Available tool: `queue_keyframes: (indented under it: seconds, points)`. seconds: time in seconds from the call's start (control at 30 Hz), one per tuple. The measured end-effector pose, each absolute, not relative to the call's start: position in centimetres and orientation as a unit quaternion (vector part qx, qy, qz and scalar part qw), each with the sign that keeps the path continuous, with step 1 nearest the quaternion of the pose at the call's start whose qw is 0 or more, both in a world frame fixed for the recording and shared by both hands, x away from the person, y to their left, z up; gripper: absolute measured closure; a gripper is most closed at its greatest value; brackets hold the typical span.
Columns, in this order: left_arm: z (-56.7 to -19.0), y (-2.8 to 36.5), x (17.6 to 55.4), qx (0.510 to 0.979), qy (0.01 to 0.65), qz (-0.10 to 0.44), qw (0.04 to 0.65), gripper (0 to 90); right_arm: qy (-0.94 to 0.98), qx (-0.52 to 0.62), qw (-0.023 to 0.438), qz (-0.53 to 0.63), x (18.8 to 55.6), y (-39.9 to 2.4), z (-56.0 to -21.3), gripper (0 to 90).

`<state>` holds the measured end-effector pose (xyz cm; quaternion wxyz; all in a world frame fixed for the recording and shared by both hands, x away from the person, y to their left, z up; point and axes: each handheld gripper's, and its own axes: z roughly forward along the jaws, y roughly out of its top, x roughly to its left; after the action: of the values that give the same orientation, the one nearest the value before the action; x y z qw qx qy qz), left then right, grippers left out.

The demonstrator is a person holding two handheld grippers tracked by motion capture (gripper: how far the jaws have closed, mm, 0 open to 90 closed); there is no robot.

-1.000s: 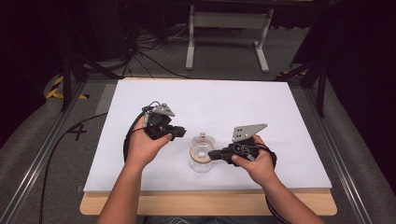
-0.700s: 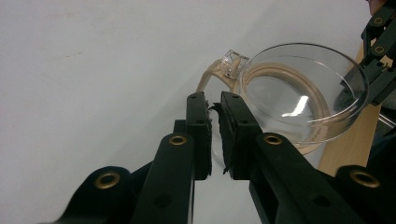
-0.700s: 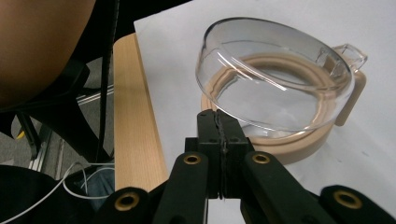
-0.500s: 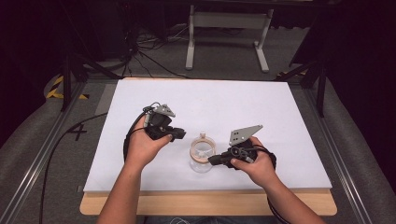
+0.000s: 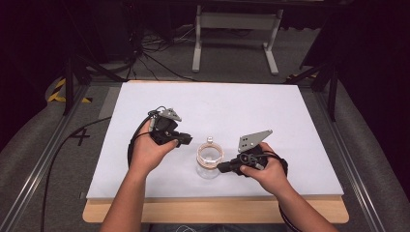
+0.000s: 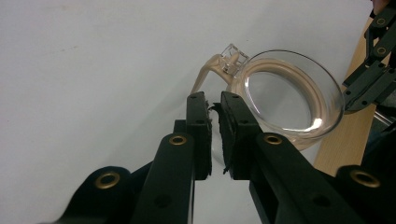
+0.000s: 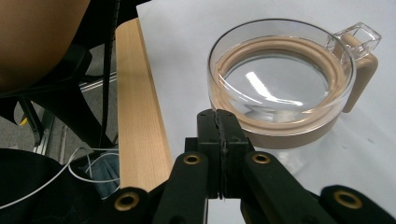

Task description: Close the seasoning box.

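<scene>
A clear glass jar with a tan rubber-sealed hinged lid (image 5: pixel 209 162) stands on the white sheet-covered worktop (image 5: pixel 251 111), toward the near edge and between the two hands. The left gripper (image 5: pixel 186 140) sits just beside the jar on its left, and in the left gripper view its jaws stand almost closed with only a thin slit between them, holding nothing; their tips point at the small clear latch tab (image 6: pixel 232 59) on the lid's rim. The right gripper (image 5: pixel 223 167) is pressed up to the jar's right side; in the right gripper view its jaws are fully closed on themselves, empty, with the tips just short of the tan lid band (image 7: pixel 299 130).

The work in hand looks like opening or steadying the lidded jar. To do it well, I judge the right jaws should part first and take the body or rim firmly so the glass cannot slide, while the left jaws open enough to catch the latch tab squarely, not the smooth glass, which would slip.

The jar is near the front of the sheet, with the bare wooden edge strip (image 7: pixel 137 107) just beyond it, so any push should go away from the person. The far and side parts of the worktop offer plenty of open room.
</scene>
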<state>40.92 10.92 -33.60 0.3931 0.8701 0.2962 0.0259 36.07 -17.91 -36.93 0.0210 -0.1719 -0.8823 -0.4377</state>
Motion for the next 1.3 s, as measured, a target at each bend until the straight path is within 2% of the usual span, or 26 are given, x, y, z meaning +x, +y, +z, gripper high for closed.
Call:
queue_keyframes:
  seconds: [0.17, 0.33, 0.77, 1.0, 1.3]
  points:
    - [-33.6, 11.0, 40.9, 0.866, 0.299, 0.029, 0.399, 80.2, -0.878, -0.17, 0.013, -0.446, 36.0, -18.3, -36.4, 89.9]
    - [-33.5, 11.4, 40.8, 0.865, 0.303, 0.033, 0.4, 74.2, -0.869, -0.177, -0.003, -0.462, 36.2, -19.6, -35.2, 89.3]
    - [-33.2, 13.7, 40.6, 0.851, 0.319, 0.037, 0.416, 69.4, -0.835, -0.23, -0.059, -0.497, 37.6, -25.1, -32.9, 80.2]
    - [-33.6, 14.6, 41.0, 0.85, 0.333, 0.04, 0.406, 68.2, -0.82, -0.284, -0.1, -0.487, 39.0, -28.9, -33.0, 76.5]
    - [-34.7, 15.6, 41.9, 0.845, 0.346, 0.036, 0.405, 67.2, -0.808, -0.332, -0.116, -0.473, 40.1, -32.0, -34.0, 74.2]
